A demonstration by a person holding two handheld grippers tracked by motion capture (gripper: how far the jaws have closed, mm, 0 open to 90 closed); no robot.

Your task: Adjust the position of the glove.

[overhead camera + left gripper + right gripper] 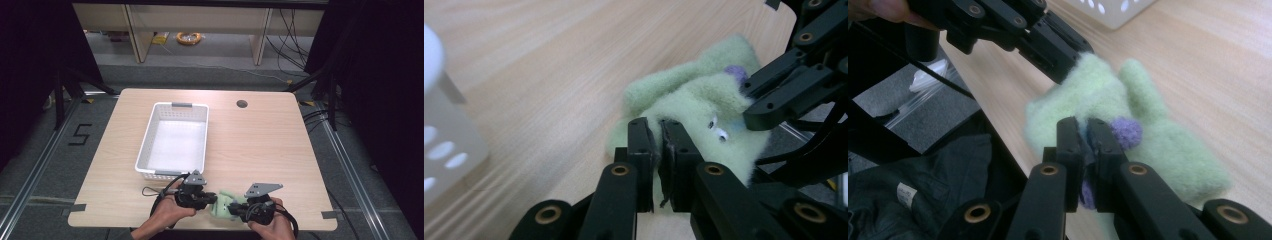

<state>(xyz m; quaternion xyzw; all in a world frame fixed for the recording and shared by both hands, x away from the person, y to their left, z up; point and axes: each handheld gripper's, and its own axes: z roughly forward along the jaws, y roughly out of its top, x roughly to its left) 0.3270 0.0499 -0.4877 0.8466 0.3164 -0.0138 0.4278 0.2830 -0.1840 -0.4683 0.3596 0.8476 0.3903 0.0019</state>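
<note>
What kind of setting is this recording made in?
Probably a lab or recording studio: a bare wooden table framed by black curtains, floor rails alongside, loose cables behind, and a number taped on the floor.

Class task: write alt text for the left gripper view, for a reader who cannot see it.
The left gripper, its two black jaws closed, pinches the edge of a pale green fleece toy lying on a light wooden table. The right gripper grips the toy from the upper right, and a white perforated basket stands at the left edge.
</note>
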